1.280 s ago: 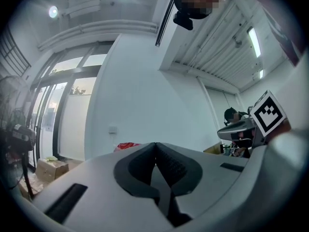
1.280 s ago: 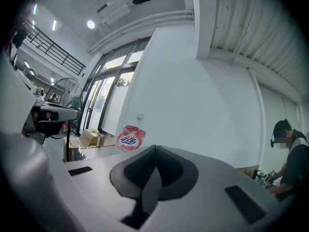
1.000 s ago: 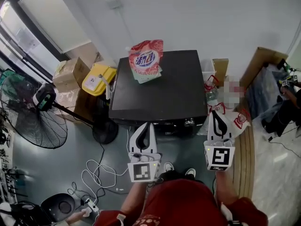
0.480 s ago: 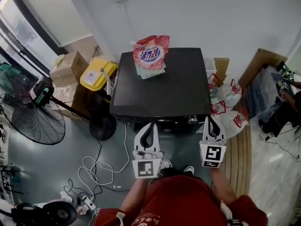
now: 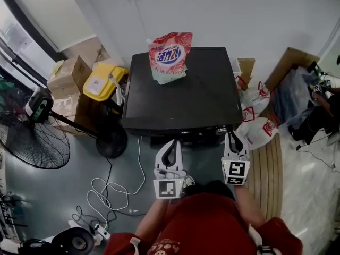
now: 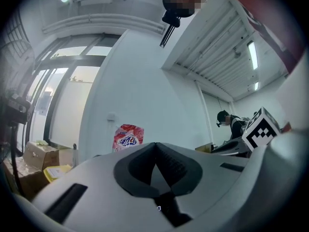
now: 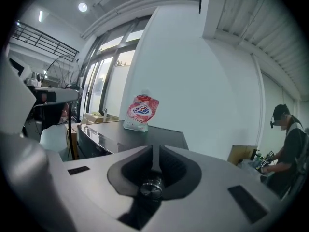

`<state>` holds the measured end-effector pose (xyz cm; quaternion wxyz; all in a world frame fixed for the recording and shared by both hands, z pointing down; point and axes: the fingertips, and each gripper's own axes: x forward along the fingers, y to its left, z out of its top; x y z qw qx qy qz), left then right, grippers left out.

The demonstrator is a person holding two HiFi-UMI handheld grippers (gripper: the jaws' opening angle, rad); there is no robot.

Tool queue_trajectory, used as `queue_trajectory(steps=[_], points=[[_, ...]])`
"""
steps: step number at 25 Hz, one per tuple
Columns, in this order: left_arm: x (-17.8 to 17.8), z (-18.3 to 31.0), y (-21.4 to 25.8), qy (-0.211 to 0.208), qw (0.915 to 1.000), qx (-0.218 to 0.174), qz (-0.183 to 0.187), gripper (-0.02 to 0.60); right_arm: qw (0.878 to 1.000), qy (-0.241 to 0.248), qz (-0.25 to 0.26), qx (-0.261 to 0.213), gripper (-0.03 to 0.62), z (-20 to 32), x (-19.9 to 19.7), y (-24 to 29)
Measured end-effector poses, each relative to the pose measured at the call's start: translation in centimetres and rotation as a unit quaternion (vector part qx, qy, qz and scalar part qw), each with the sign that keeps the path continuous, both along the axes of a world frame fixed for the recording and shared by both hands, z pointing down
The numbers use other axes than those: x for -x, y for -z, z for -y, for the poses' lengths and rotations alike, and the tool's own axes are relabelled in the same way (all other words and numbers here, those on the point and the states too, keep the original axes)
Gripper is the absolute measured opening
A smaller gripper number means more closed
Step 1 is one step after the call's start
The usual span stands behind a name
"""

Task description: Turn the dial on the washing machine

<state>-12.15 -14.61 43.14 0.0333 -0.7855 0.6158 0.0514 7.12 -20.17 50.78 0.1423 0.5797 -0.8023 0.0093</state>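
The black washing machine (image 5: 180,94) stands against the wall with a pink detergent pouch (image 5: 169,54) on its lid. Its silver dial (image 5: 222,128) sits at the right of the front panel. My right gripper (image 5: 230,135) points at that dial from just in front. Its jaws have just been opening and stand a narrow slit apart. In the right gripper view the dial (image 7: 151,188) shows low in the hollow between the fingers, and the pads are not pressing on it. My left gripper (image 5: 171,142) hangs before the panel's middle, shut and empty, its tips (image 6: 155,144) meeting.
A standing fan (image 5: 32,137) and cardboard boxes (image 5: 66,73) with a yellow box (image 5: 103,81) fill the left side. White cables (image 5: 114,190) lie on the floor. Plastic bags (image 5: 260,129) crowd the machine's right. A person (image 7: 288,144) stands at the far right.
Both grippers have come down and closer to the machine's front. The right one has shifted left until it faces the dial, and a thin slit has opened between its jaws.
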Motion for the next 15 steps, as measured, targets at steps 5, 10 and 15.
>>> queue_trajectory(steps=[5, 10, 15], points=[[0.7, 0.7, -2.4, -0.018, 0.9998, 0.007, 0.0, 0.009, 1.0, 0.005, -0.011, 0.019, 0.098, -0.2, 1.6, -2.7], [0.8, 1.1, -3.8, -0.028, 0.9994, 0.017, -0.007, 0.009, 0.998, 0.019, -0.024, 0.052, 0.185, 0.1, 2.6, -5.6], [-0.4, 1.9, -4.8, -0.033, 0.9994, 0.01, -0.004, 0.009, 0.996, 0.025, -0.049, 0.072, 0.229, 1.0, 2.3, -8.7]])
